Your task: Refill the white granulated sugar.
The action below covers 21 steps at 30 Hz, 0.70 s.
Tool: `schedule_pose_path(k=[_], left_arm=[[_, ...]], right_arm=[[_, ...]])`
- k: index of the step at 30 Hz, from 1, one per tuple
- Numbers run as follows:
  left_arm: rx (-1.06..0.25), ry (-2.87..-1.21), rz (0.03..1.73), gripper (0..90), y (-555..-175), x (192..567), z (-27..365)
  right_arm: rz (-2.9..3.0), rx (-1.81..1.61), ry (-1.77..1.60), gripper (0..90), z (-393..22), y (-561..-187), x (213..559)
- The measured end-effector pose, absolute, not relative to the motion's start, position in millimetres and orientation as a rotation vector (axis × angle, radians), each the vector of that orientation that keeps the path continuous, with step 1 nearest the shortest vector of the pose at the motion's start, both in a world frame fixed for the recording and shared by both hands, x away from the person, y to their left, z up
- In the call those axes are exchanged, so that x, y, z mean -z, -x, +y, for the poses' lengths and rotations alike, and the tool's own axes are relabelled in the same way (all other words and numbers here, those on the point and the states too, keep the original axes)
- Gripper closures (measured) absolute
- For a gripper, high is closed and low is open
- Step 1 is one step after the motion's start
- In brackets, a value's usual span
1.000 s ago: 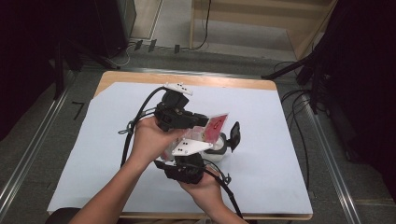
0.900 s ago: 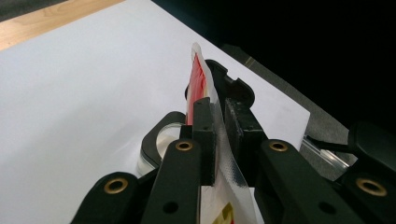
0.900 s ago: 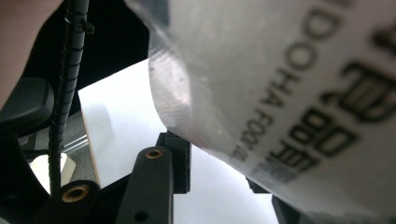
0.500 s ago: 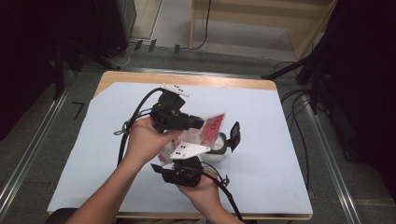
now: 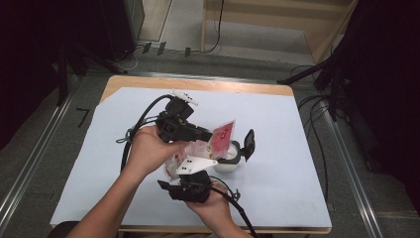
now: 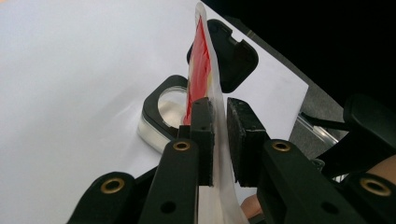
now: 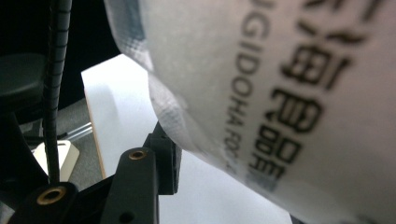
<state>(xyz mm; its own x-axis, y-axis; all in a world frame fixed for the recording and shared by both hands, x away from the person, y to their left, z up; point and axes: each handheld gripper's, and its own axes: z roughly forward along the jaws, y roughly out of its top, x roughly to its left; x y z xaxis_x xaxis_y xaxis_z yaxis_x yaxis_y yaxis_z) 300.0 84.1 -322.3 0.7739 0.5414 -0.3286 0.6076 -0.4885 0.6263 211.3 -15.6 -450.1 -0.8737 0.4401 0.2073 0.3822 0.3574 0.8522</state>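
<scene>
Near the table's middle: your two hands meet over a white sheet (image 5: 297, 148) that covers the wooden table (image 5: 208, 84), and the pouch (image 5: 222, 136) stands between them, just above the jar (image 5: 229, 159).
Pouch, look: a flat foil-and-plastic sachet (image 6: 200, 74), red with a touch of yellow on its printed face, pale and translucent along its sealed edge; in the left gripper view you see it edge-on, thin and nearly upright.
Pouch, back: in the right gripper view its white side (image 7: 289, 93) is very close to the lens, with dark printed characters and a line of Latin letters, blurred at the edges.
Left gripper (image 5: 198, 133): your left hand (image 5: 148, 151) holds it from the left of the high view; its two black pads (image 6: 204, 135) are pressed onto the pouch's edge, pinching it.
Right gripper (image 5: 208, 163): your right hand (image 5: 213, 206) brings it up from the near edge; its jaws have just been opening, with the lower part of the pouch between them; you cannot tell whether the pads press on it, since one jaw (image 7: 163, 158) shows and the pouch hides the other.
Jar: clear-walled with a black collar, standing on the sheet; its black flip lid (image 5: 248, 145) is swung open and stands up at the far side.
</scene>
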Motion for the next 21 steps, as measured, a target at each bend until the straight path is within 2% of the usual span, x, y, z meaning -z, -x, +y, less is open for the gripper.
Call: schedule_pose_path(k=[21], left_arm=[[0.195,-2.275,0.863,80.7,-310.2,339.7,84.9]], right_arm=[[2.587,-1.508,-0.726,58.7,-11.2,-208.9,465.7]])
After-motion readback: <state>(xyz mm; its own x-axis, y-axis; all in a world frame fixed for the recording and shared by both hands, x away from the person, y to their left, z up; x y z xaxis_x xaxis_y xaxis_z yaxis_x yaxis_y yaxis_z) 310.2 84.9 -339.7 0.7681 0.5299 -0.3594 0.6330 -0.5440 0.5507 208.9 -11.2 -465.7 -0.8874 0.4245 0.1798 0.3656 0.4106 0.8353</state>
